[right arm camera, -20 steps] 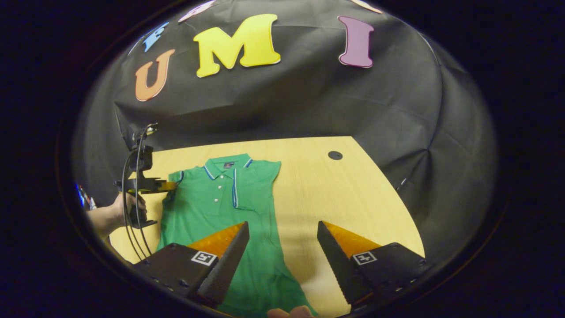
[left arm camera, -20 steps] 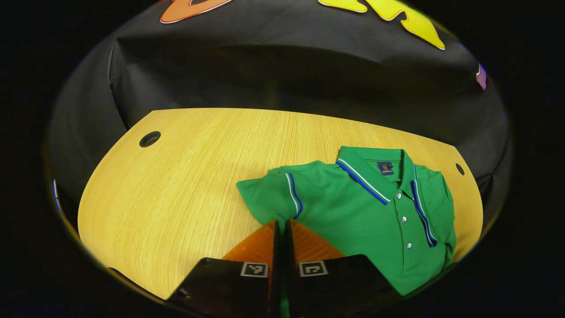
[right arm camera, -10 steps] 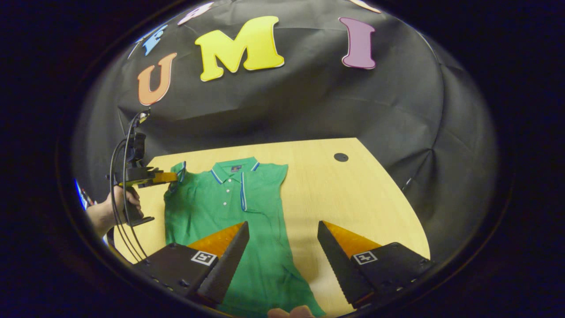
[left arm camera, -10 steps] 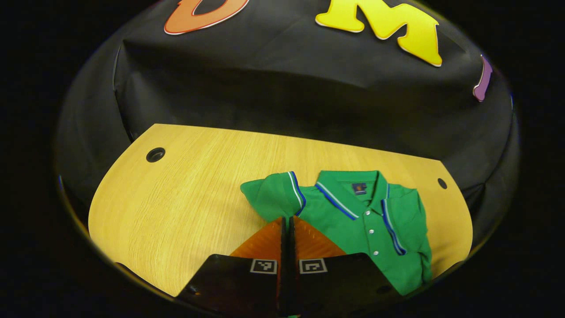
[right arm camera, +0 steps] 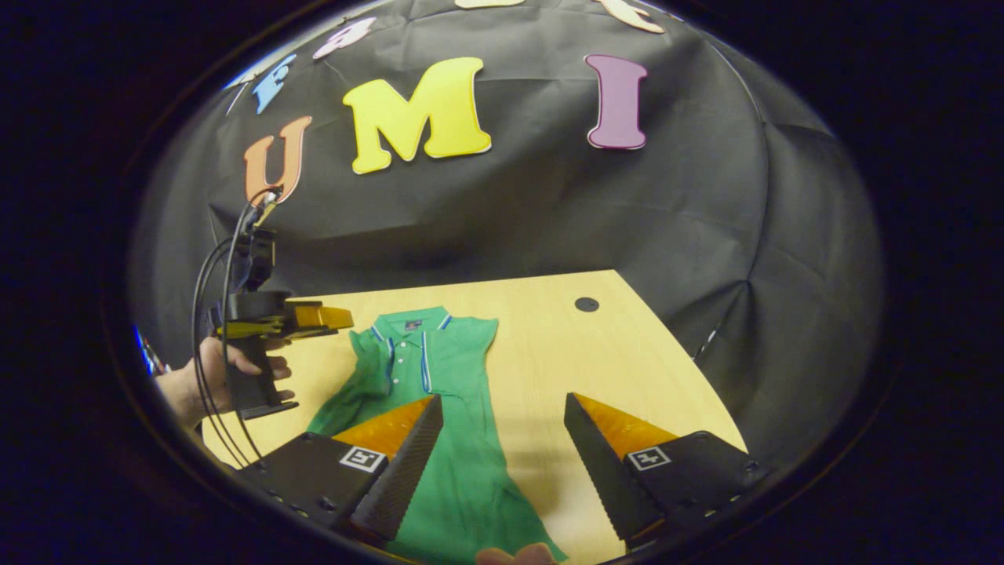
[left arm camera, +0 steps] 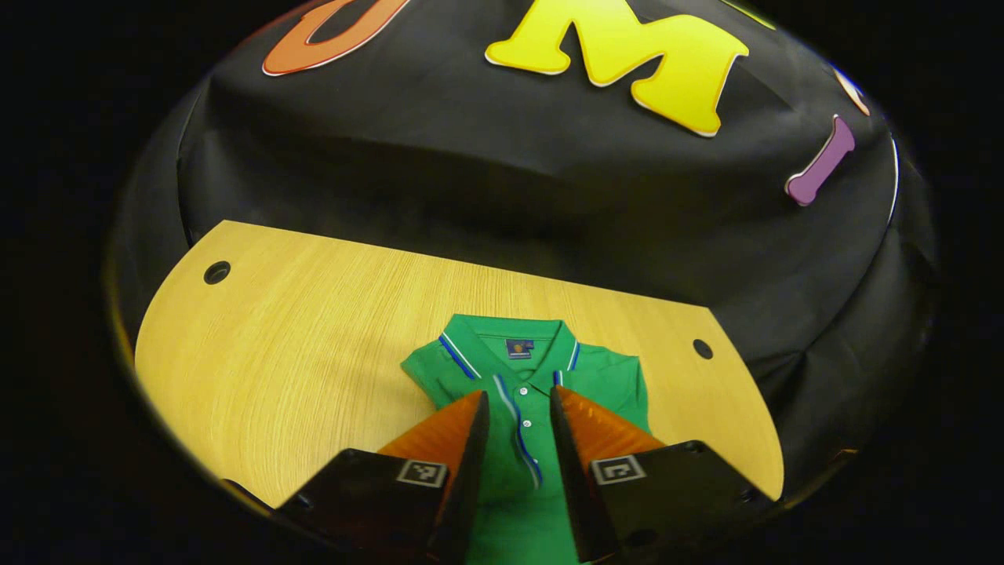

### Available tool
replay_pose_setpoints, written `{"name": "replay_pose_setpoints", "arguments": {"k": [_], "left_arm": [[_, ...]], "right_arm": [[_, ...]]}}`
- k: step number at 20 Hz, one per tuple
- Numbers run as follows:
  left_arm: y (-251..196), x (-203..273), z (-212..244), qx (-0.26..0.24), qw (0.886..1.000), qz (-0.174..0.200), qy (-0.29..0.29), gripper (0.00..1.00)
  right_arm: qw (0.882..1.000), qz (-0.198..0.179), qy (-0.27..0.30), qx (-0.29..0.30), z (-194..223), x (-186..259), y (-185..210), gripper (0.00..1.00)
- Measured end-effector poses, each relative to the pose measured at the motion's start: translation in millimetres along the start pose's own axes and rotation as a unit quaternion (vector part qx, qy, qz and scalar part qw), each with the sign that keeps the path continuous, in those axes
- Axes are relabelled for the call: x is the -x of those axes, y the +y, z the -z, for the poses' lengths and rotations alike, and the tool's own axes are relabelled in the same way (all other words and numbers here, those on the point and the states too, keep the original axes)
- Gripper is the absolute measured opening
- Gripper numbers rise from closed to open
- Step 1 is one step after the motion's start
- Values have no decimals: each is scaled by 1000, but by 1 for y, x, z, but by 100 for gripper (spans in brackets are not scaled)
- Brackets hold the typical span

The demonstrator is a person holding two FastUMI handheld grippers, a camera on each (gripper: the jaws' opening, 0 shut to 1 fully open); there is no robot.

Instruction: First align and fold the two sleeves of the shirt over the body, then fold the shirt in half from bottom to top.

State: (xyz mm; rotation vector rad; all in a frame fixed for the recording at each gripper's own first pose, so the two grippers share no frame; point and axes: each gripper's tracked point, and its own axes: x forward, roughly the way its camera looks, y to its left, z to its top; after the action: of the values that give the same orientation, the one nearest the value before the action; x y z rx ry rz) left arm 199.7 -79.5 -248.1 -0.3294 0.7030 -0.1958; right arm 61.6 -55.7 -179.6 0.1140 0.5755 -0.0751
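The left gripper point(left arm camera: 514, 408) has just been opened — the sleeve is released, folded over the green polo shirt point(right arm camera: 439, 377) mid-tabletop. The right gripper point(right arm camera: 502, 424) is held wide open, empty — bottom-to-top fold remains.

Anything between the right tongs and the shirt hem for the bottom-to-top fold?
Nothing visible. The right tongs hang open over the lower shirt, with only bare table beside it. The left tongs are open over the placket near the collar, held off at the far end in the right gripper view.
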Motion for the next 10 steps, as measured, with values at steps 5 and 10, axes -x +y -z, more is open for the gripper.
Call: {"name": "replay_pose_setpoints", "arguments": {"k": [5, 10], "left_arm": [[24, 60, -18, -36, 997, -54, -50, 100], [21, 133, -22, -87, 989, -66, -101, 100]], "right_arm": [[1000, -22, -14, 17, -1, 17, 18, 96], [997, -46, -36, 53, -4, 44, 35, 96]]}}
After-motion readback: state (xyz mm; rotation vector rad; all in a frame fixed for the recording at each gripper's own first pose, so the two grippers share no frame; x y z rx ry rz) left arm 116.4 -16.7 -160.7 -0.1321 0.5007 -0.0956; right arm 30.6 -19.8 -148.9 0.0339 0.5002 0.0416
